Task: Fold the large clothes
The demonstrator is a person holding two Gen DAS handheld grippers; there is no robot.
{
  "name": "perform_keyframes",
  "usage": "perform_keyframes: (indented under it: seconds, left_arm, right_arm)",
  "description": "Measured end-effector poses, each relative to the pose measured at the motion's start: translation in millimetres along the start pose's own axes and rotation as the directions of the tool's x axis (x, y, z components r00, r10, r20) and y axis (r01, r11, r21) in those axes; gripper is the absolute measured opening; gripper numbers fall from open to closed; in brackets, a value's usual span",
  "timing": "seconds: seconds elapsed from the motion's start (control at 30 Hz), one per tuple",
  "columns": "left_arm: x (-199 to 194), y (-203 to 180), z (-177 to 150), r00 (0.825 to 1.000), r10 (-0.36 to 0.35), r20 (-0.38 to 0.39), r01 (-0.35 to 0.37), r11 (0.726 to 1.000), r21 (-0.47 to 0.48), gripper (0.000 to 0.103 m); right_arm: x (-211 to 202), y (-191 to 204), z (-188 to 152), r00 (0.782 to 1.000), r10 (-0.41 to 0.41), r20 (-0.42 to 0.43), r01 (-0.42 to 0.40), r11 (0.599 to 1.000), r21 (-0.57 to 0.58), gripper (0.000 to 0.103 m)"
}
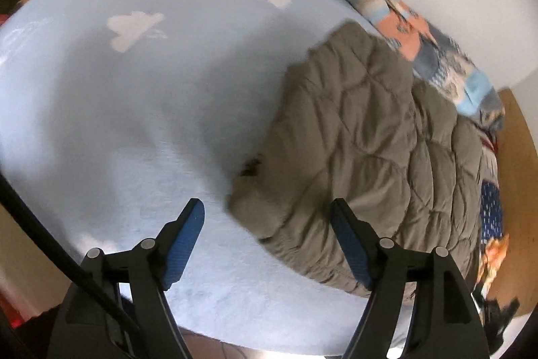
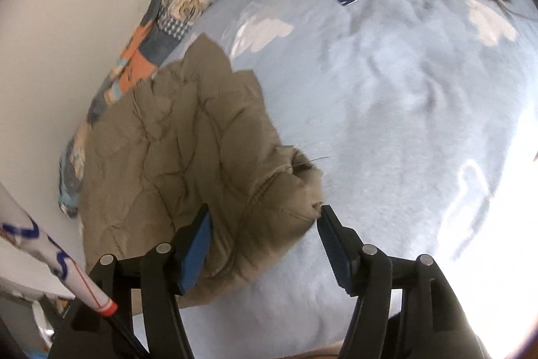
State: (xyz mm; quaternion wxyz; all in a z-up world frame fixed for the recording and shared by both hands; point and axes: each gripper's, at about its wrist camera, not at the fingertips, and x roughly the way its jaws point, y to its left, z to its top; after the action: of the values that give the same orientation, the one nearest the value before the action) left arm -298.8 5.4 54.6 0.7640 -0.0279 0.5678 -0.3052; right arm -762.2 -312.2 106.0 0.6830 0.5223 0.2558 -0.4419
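Jacket down on the bed, both claws wide and empty.

The bed gives me a flat base, so the folded jacket lies ahead-right of my left claw. In the right view its corner sits between the spread jaws of my right claw, ungripped, probably ready for the next fold.

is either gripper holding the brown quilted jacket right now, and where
Neither. Left gripper and right gripper are both open; the jacket lies folded on the bed.
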Motion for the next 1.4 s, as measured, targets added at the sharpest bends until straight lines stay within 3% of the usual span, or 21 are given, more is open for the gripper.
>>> perform_keyframes:
  seconds: [0.13, 0.2, 0.3, 0.4, 0.5, 0.57, 0.7, 0.77, 0.83, 1.0, 1.07, 1.13, 1.2, 1.27, 1.33, 1.4]
  left_arm:
    - [-36.6, 9.6, -0.3, 0.99, 0.069, 0.126, -0.065, 0.997, -0.03, 0.076]
    - [-54.7, -2.0, -0.9, 0.982, 0.066, 0.179, -0.068, 0.998, 0.005, 0.076]
    - [-72.5, -35.2, -5.7, 0.957, 0.054, 0.285, -0.101, 0.983, 0.154, 0.076]
    - [-70.6, -80.6, -19.6, 0.932, 0.018, 0.362, -0.156, 0.922, 0.354, 0.076]
    - [-50.0, -116.9, -24.5, 0.933, -0.043, 0.356, -0.142, 0.867, 0.478, 0.076]
    - [-28.7, -138.3, -22.1, 0.95, -0.084, 0.3, -0.094, 0.84, 0.534, 0.076]
    - [11.5, -152.2, -21.0, 0.963, -0.078, 0.259, -0.085, 0.822, 0.563, 0.076]
    - [34.7, -147.3, -19.4, 0.98, -0.017, 0.199, -0.098, 0.826, 0.555, 0.076]
    - [57.6, -139.8, -14.7, 0.995, 0.008, 0.101, -0.06, 0.852, 0.521, 0.078]
    - [56.1, -143.8, -16.2, 0.993, 0.022, 0.116, -0.082, 0.837, 0.542, 0.08]
    - [44.0, -147.5, -12.7, 0.992, -0.025, 0.122, -0.046, 0.84, 0.541, 0.08]
    - [26.2, -157.0, -9.1, 0.979, -0.062, 0.192, -0.057, 0.828, 0.558, 0.08]
    - [16.0, -170.7, -2.0, 0.964, -0.088, 0.252, -0.073, 0.822, 0.564, 0.08]
    - [21.4, -184.7, 13.0, 0.964, -0.095, 0.248, -0.063, 0.825, 0.562, 0.08]
    - [34.9, -193.3, 27.5, 0.968, -0.098, 0.232, -0.049, 0.83, 0.556, 0.08]
    - [53.6, -200.1, 38.4, 0.97, -0.057, 0.236, -0.085, 0.831, 0.55, 0.08]
  right_arm:
    - [-33.9, -3.4, -7.5, 0.984, -0.097, 0.151, 0.101, 0.995, -0.018, 0.068]
    - [-49.9, 9.0, -7.8, 0.968, -0.085, 0.235, 0.1, 0.994, -0.05, 0.068]
    - [-58.6, 48.1, -17.9, 0.954, 0.006, 0.299, 0.054, 0.98, -0.192, 0.068]
    - [-42.4, 96.8, -35.0, 0.961, 0.086, 0.262, 0.016, 0.93, -0.367, 0.068]
    - [-21.2, 137.9, -52.0, 0.967, 0.137, 0.214, -0.012, 0.867, -0.499, 0.068]
    - [-8.3, 162.5, -62.8, 0.967, 0.143, 0.211, 0.003, 0.82, -0.572, 0.067]
    - [27.9, 198.7, -82.2, 0.972, 0.134, 0.192, 0.026, 0.753, -0.657, 0.06]
    - [46.8, 206.8, -82.8, 0.981, 0.115, 0.155, 0.015, 0.755, -0.656, 0.059]
    - [70.8, 212.8, -82.4, 0.992, 0.046, 0.117, 0.042, 0.757, -0.652, 0.059]
    - [110.8, 206.7, -77.4, 0.998, -0.065, 0.008, 0.056, 0.8, -0.597, 0.06]
    - [111.1, 207.8, -75.9, 0.997, -0.076, 0.0, 0.061, 0.806, -0.589, 0.06]
    - [102.9, 208.8, -71.2, 0.998, -0.055, 0.005, 0.048, 0.821, -0.569, 0.058]
    - [77.2, 215.5, -65.9, 0.996, 0.035, 0.086, 0.02, 0.826, -0.563, 0.055]
    - [56.2, 223.8, -55.3, 0.978, 0.11, 0.177, 0.011, 0.821, -0.571, 0.055]
    - [57.2, 233.3, -42.9, 0.974, 0.121, 0.191, 0.009, 0.824, -0.567, 0.055]
    - [73.0, 245.8, -23.9, 0.978, 0.107, 0.179, 0.012, 0.829, -0.559, 0.055]
